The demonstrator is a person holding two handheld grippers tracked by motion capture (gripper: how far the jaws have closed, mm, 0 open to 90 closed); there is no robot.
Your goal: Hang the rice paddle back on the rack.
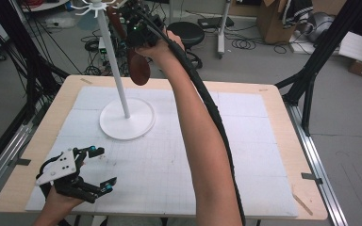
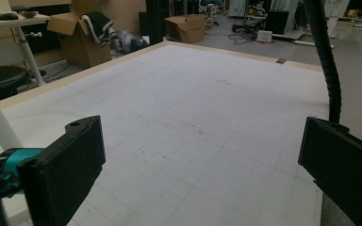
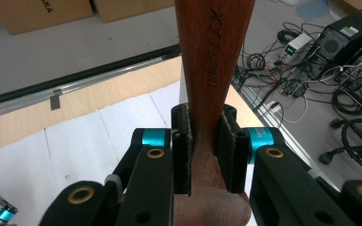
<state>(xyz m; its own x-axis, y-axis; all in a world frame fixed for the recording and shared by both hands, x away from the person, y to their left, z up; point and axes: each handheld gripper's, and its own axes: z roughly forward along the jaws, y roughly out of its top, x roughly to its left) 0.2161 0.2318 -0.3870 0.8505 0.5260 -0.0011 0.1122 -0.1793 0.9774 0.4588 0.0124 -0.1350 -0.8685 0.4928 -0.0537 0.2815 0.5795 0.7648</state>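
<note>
1. Cables, cardboard boxes and a black stool [image 1: 185, 32] crowd the grey floor behind a light wooden table [image 1: 283, 117] topped with a white gridded mat [image 1: 245, 155].
2. On the mat's far left stands a white rack [image 1: 126, 120]: a round base, a thin upright pole and short hooks at the top.
3. My right gripper [image 3: 203, 148] is raised high over the table's far edge, just beside the pole's upper part, my forearm stretching up from the near edge.
4. Its jaws are clamped on a reddish-brown wooden spoon [image 3: 212, 61], the pads pressing both sides of the narrow handle.
5. From the high view the spoon [image 1: 138, 70] hangs with its oval bowl downward, below my hand and just right of the pole, clear of the mat.
6. In the right gripper view, dark lettering runs along the spoon's wood, too blurred to read.
7. My left gripper [image 1: 104, 168] rests at the near left corner of the mat, well apart from the rack, with a grey three-cornered plate on top.
8. Its jaws are spread wide with nothing between them; the left gripper view looks out over bare mat.
9. My right gripper's black ribbed cable [image 2: 327, 61] rises at the right edge of that view.
</note>
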